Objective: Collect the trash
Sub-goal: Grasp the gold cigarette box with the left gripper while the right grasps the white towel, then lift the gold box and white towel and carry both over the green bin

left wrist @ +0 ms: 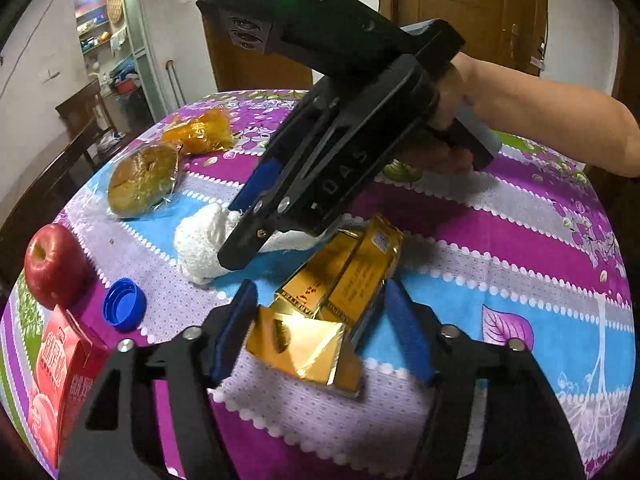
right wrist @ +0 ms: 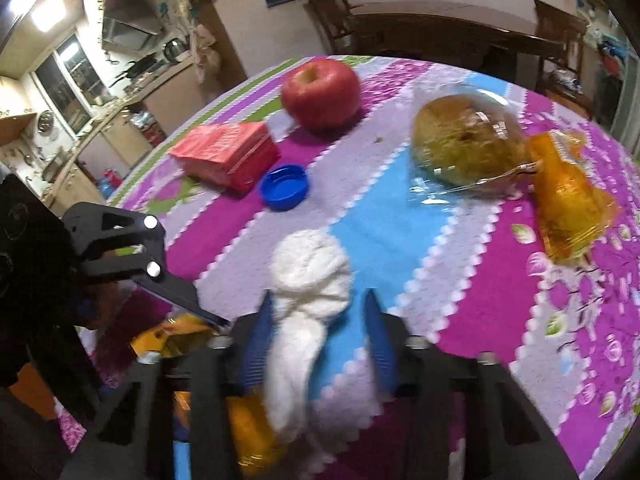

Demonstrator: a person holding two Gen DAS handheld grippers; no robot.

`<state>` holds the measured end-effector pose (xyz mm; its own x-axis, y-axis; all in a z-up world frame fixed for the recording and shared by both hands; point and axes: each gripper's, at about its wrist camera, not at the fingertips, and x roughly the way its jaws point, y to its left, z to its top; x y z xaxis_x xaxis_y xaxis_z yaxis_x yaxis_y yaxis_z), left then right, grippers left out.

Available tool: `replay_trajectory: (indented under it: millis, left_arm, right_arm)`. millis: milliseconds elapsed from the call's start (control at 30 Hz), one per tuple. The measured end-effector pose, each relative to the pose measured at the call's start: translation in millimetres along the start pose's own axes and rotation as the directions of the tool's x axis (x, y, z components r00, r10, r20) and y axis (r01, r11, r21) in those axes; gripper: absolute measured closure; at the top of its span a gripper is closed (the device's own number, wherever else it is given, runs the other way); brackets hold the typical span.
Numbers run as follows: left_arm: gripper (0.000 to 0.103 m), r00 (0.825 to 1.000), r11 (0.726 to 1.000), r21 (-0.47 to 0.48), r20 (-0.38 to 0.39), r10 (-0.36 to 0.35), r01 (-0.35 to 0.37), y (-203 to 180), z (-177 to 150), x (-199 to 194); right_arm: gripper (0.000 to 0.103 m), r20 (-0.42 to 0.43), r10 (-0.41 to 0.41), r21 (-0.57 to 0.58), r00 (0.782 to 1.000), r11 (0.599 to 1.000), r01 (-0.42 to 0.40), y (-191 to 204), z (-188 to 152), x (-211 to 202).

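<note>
The left tool [left wrist: 320, 332] hovers low over the counter [left wrist: 500, 240] with its 2 blue-padded fingers spread wide on either side of an open gold cigarette pack [left wrist: 332, 300]; neither pad touches it. The pack lies flat on the striped floral cloth, its foil flap turned up toward the camera.

The right tool [right wrist: 316, 324] is also spread wide, its fingers straddling a crumpled white tissue wad [right wrist: 310, 280]. The wad lies between the pads, nearer the left one, and no squeeze shows. In the left wrist view this tool [left wrist: 244, 224] reaches down across the middle of the counter, covering part of the tissue wad [left wrist: 200, 244] and crowding the far end of the cigarette pack.

Around them:
- A blue bottle cap [right wrist: 285, 187] lies open side up, just beyond the tissue.
- A red drink carton [right wrist: 226, 156] lies on its side beside the cap.
- A red apple [right wrist: 320, 94] stands behind the carton.
- A wrapped round bun [right wrist: 464, 144] sits to the right, its clear film touching a crumpled orange wrapper [right wrist: 568, 208].

The person's right hand [left wrist: 444, 120] grips the right tool's handle.
</note>
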<state>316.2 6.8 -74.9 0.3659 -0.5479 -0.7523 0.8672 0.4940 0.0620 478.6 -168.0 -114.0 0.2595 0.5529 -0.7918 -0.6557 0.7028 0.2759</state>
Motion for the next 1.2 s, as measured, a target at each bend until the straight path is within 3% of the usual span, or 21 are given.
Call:
replay_trajectory:
  millis: [100,133,167,200,233,267,433,633,800,867,933,1000,1200]
  left_arm:
    - [0.053,0.999,0.999,-0.005,0.007,0.036,-0.036,-9.0,-2.1,-7.2]
    - [0.061,0.998,0.998,-0.005,0.007,0.064,-0.064,-13.8,-2.7,-9.5]
    - [0.075,0.996,0.996,-0.006,0.011,0.091,-0.091,-17.2,-2.2,-12.2]
    - [0.076,0.993,0.993,-0.015,0.022,0.115,-0.115,-22.1,-1.5,-17.5]
    - [0.087,0.991,0.992,-0.034,0.035,0.126,-0.125,-26.5,-0.6,-25.3]
    - [0.091,0.990,0.990,-0.046,0.042,0.137,-0.135,-28.2,-0.2,-30.8]
    - [0.093,0.969,0.971,-0.070,0.081,0.235,-0.230,-55.1,-1.1,-53.9]
    - [0.093,0.937,0.929,-0.187,0.079,0.340,-0.321,-75.2,-7.6,-78.0]
    - [0.093,0.890,0.846,-0.314,0.005,0.456,-0.431,-90.8,-14.1,-92.7]
    - [0.093,0.862,0.801,-0.358,-0.023,0.507,-0.480,-94.1,-14.4,-97.3]
    - [0.093,0.848,0.773,-0.393,-0.036,0.529,-0.499,-97.7,-15.6,-101.7]
    - [0.093,0.822,0.731,-0.424,-0.061,0.566,-0.535,-104.4,-14.6,-103.3]
    - [0.093,0.767,0.645,-0.472,-0.115,0.631,-0.601,-118.8,-6.9,-104.3]
  right_arm:
    - [0.073,0.021,-0.058,-0.029,0.998,0.998,0.059,14.5,-7.0,-0.9]
    - [0.074,0.034,-0.072,-0.022,0.997,0.997,0.072,16.9,-9.1,-2.9]
    - [0.075,0.043,-0.078,-0.012,0.996,0.997,0.079,18.3,-11.0,-5.1]
    - [0.075,0.056,-0.087,0.000,0.995,0.996,0.087,19.7,-13.3,-8.7]
    - [0.075,0.074,-0.103,0.007,0.992,0.995,0.103,22.3,-16.2,-14.0]
    - [0.075,0.098,-0.111,0.016,0.989,0.994,0.110,25.6,-19.8,-21.7]
    - [0.075,0.212,-0.159,0.082,0.964,0.986,0.145,40.7,-42.6,-73.9]
    - [0.075,0.321,-0.257,0.168,0.912,0.963,0.212,62.4,-88.3,-145.8]
    - [0.075,0.345,-0.310,0.221,0.886,0.944,0.244,86.9,-137.9,-179.7]
    - [0.075,0.341,-0.317,0.231,0.885,0.941,0.248,97.7,-154.9,-181.4]
    - [0.075,0.334,-0.316,0.245,0.888,0.939,0.243,109.4,-174.5,-181.4]
    - [0.075,0.329,-0.328,0.253,0.885,0.934,0.252,119.7,-189.1,-181.9]
    - [0.075,0.315,-0.321,0.283,0.893,0.930,0.234,141.0,-217.0,-178.3]
